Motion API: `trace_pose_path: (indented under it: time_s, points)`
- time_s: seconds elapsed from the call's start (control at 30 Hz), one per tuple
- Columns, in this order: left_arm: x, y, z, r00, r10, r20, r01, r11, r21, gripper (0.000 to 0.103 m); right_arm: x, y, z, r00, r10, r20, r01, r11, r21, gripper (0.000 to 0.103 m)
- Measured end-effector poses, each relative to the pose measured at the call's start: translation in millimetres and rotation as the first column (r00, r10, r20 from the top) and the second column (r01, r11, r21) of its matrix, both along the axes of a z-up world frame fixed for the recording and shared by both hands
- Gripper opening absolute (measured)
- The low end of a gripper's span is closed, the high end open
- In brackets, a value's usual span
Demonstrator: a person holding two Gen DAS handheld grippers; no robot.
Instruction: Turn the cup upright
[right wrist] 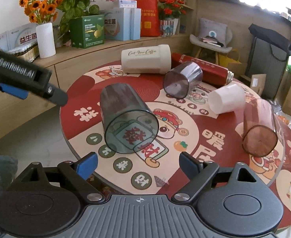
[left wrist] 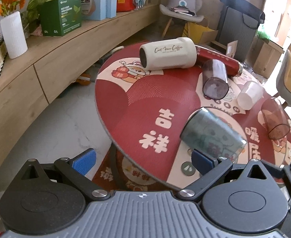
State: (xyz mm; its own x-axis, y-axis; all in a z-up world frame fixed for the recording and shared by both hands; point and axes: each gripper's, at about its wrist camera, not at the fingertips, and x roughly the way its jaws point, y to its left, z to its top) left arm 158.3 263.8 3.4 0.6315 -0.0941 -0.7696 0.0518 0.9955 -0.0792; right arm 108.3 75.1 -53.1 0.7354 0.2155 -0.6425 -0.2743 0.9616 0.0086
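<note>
**A:** Where is the cup we are meant to stand up?

**B:** The teal cup [right wrist: 128, 119] lies on its side in the middle of the right wrist view, on the round red bench [right wrist: 224, 138], its mouth turned toward the camera. In the left wrist view it sits at the lower right, just above the right-hand finger.

**A:** And the fingers?

**B:** Both sets are spread apart and hold nothing. The right gripper [right wrist: 138, 165] hangs just short of the cup; the left gripper [left wrist: 143, 158] is beside it, mostly over the bench's edge.

**A:** How will it handle?

**B:** I judge it light, stiff, thin-walled plastic, smooth and likely to roll or slip. I would take it across the wall near the mouth, one finger inside and one outside, gripping gently.

**A:** Anything hard to make out?

**B:** It is see-through, so the printed bench pattern shows through and blurs the wall's true line. Its base faces away from the right wrist camera. At the right, a brown cup [right wrist: 258, 130] is smeared by glare, and a red bottle [right wrist: 203, 70] is partly hidden behind the cream tumbler [right wrist: 146, 61] and a grey cup [right wrist: 182, 80].
</note>
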Motion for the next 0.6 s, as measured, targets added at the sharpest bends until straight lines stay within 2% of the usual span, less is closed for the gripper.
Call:
trace_pose_path:
  time_s: [0.13,0.27,0.33,0.43,0.53,0.6]
  points:
    - [5,-9,7,1.000,-0.019,0.011,0.019,0.998,-0.060,0.103,-3,1,-4,1.000,0.003,-0.010,-0.003,1.000,-0.003,0.087]
    - [14,-24,9,1.000,-0.031,0.005,0.031,0.997,-0.073,0.102,-4,-1,-6,1.000,0.002,-0.011,-0.002,1.000,0.005,0.087]
    - [18,-31,12,0.998,-0.055,0.026,0.056,0.998,-0.032,0.102,-5,-2,-5,1.000,0.000,-0.009,0.000,1.000,0.010,0.087]
    - [20,-37,20,0.990,-0.113,0.087,0.106,0.991,0.084,0.102,-7,-5,-4,1.000,-0.002,-0.001,0.002,1.000,0.022,0.087]
    - [13,-35,28,0.964,-0.220,0.151,0.186,0.959,0.215,0.102,-8,-8,-2,1.000,-0.006,0.004,0.006,1.000,0.029,0.088]
    - [9,-32,33,0.941,-0.292,0.172,0.241,0.933,0.266,0.102,-8,-11,-1,1.000,-0.014,0.003,0.014,0.999,0.041,0.088]
